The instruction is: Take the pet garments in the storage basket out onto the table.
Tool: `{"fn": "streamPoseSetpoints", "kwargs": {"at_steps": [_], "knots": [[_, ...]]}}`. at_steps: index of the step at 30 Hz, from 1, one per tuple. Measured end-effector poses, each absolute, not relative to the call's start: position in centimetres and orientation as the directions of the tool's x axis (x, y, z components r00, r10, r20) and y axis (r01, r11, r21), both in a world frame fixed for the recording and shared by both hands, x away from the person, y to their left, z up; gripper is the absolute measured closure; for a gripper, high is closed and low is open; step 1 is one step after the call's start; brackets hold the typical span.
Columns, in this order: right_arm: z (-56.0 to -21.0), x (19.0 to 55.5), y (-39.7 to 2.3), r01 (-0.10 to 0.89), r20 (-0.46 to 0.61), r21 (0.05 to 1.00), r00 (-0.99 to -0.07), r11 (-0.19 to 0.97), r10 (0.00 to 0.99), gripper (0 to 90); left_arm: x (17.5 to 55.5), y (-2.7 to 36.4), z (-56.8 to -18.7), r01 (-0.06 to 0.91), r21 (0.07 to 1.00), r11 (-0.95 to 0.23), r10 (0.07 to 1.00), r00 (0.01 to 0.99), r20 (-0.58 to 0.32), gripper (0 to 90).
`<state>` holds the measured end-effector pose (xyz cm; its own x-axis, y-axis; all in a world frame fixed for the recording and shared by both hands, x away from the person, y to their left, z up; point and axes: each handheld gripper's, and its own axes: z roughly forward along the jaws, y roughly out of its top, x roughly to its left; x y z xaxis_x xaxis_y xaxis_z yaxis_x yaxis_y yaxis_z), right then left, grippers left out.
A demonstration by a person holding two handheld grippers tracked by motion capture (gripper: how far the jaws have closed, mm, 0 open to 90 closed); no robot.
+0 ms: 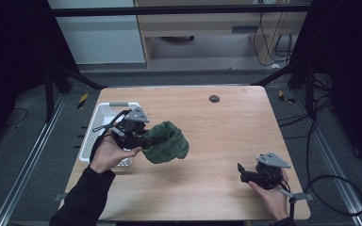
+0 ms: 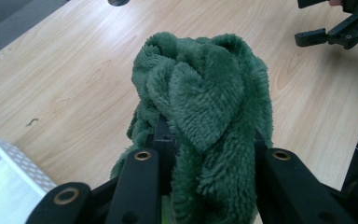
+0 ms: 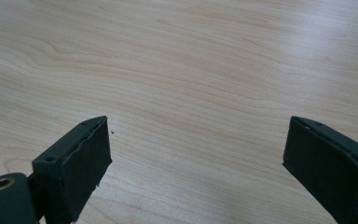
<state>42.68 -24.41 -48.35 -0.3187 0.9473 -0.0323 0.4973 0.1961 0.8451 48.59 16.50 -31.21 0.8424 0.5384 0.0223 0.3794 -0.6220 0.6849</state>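
A dark green fluffy cloth [image 1: 167, 142] is bunched up and held above the left part of the wooden table [image 1: 226, 141]. My left gripper [image 1: 147, 141] is shut on it, just right of a white basket. In the left gripper view the cloth [image 2: 205, 98] bulges out between and over the two black jaws, hiding their tips. My right gripper [image 1: 242, 172] rests near the table's front right corner, held by a hand. Its jaws stand wide open over bare wood, with nothing between the pads [image 3: 86, 158]. The left gripper view also catches the right gripper [image 2: 321, 35] at its top right.
A white perforated basket [image 1: 101, 123] stands at the table's left edge, partly under my left hand. A small black round disc [image 1: 214, 98] lies near the far edge. Black frame posts and cables surround the table.
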Motion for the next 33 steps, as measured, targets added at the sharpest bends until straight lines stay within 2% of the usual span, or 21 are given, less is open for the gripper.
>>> {"fn": "streamPoseSetpoints", "kwargs": {"at_steps": [19, 33], "knots": [[-48.5, 42.8, -24.4, 0.499, -0.034, 0.843, -0.322, 0.200, 0.946, 7.4, 50.1, 12.8, -34.6, 0.350, 0.601, -0.719, 0.458, 0.889, 0.031, 68.0], [-48.5, 42.8, -24.4, 0.501, -0.034, 0.842, -0.321, 0.200, 0.946, 7.4, 50.1, 11.2, -36.9, 0.348, 0.575, -0.740, 0.432, 0.902, 0.010, 67.5]]}}
